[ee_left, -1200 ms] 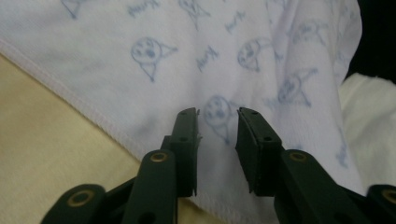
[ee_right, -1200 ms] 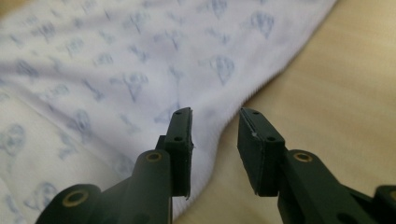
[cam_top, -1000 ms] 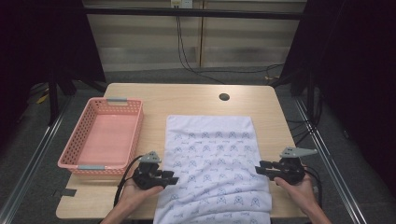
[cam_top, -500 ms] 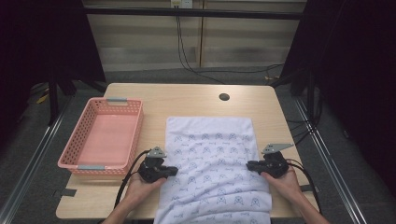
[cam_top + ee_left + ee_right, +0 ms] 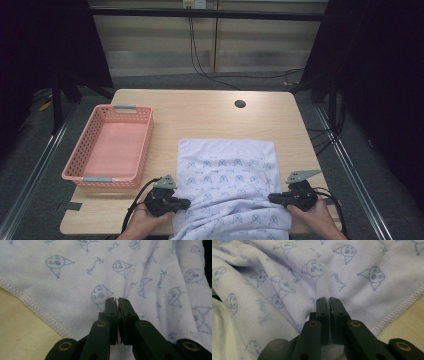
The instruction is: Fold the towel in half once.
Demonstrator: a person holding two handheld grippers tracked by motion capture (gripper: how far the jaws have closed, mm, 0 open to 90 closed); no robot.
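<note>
1. A soft white towel (image 5: pixel 227 185) with small blue cartoon faces is spread on the near half of the wooden table (image 5: pixel 210 117).
2. Its left edge is pinched by the left gripper (image 5: pixel 183 203), jaws pressed together.
3. Its right edge is pinched by the right gripper (image 5: pixel 274 198), jaws also tight.
4. A pink plastic basket (image 5: pixel 80 165) with holes is seen at the left.

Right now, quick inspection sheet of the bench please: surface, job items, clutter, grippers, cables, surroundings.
Surface: wooden table, round grommet hole.
Job's things: printed towel lying flat, near end bunched over the table edge.
Clutter: empty pink basket to the left.
Grippers: left hand-held gripper and right hand-held gripper, jaws closed at the towel's side edges.
Cables: black cable trailing from the left one.
Surroundings: dark curtains, grey floor.
</note>
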